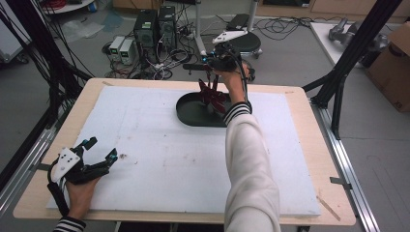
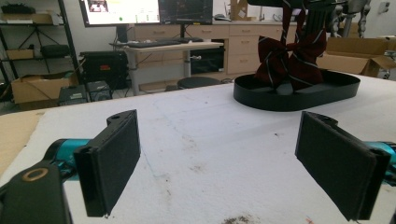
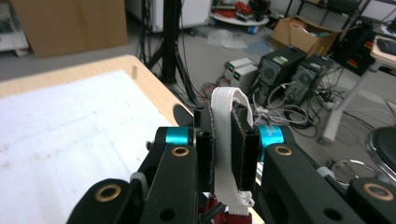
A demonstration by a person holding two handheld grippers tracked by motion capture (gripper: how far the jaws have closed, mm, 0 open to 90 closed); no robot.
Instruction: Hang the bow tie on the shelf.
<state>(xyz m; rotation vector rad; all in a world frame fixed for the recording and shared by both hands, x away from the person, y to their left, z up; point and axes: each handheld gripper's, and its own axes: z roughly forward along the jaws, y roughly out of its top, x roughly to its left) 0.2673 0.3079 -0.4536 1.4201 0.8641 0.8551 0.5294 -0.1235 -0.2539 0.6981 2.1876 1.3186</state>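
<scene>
A dark red striped bow tie [image 1: 212, 94] hangs upright over a black oval tray [image 1: 186, 113] at the far middle of the table, its lower part inside the tray. My right gripper [image 1: 209, 65] holds it from above, shut on the tie's white strap [image 3: 224, 116], which loops out over the jaws; a bit of red cloth [image 3: 229, 217] shows below them. In the right gripper view the right gripper [image 3: 227, 156] looks past the table's far edge. My left gripper [image 1: 102, 147] rests at the near left, open and empty. In the left gripper view the left gripper [image 2: 229, 158] faces the bow tie [image 2: 289, 60] and the tray [image 2: 280, 100].
A white foam board [image 1: 159, 159] covers the wooden table [image 1: 309, 145]. Computer towers [image 1: 154, 26] and cables lie on the floor beyond the far edge. Black frame posts [image 1: 353, 53] stand at the right, with a cardboard box [image 1: 394, 63] behind them.
</scene>
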